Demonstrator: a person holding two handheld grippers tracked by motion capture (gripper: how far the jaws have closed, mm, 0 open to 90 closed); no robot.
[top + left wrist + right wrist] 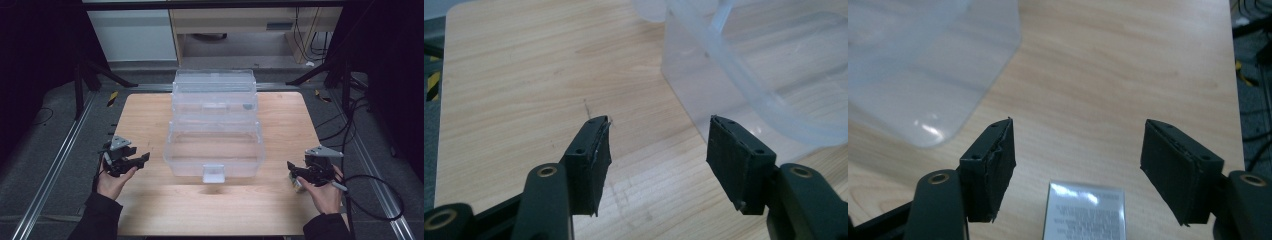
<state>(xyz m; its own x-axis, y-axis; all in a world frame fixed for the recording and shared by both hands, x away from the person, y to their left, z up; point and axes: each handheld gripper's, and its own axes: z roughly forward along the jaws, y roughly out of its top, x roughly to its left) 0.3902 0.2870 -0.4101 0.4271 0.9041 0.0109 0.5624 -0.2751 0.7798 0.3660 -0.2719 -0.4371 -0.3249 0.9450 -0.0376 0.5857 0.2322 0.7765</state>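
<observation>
On the wooden table (pixel 150 115) stood a clear plastic tiered box (pixel 215 135), opened out in steps towards twelve o'clock, with its latch tab facing six. The right tongs (pixel 292 167) hung at about four o'clock of the box, near the table's right edge, jaws wide apart and gripping nothing. Directly below them lay a small silvery, can-like object (pixel 1084 210) with a printed label; in the right gripper view it sat at six o'clock between the two black pads, touching neither, and seemed to lie with its long axis running along the reach of the jaws rather than across them, though its lower end was cut off. The left tongs (pixel 142 159) hovered at about eight o'clock of the box, jaws also spread and empty, with bare wood between them and the box wall just off at two o'clock. The right hand (pixel 325 195) was plainly the nearer to the object; I judged a short drop straight down would bracket it.
</observation>
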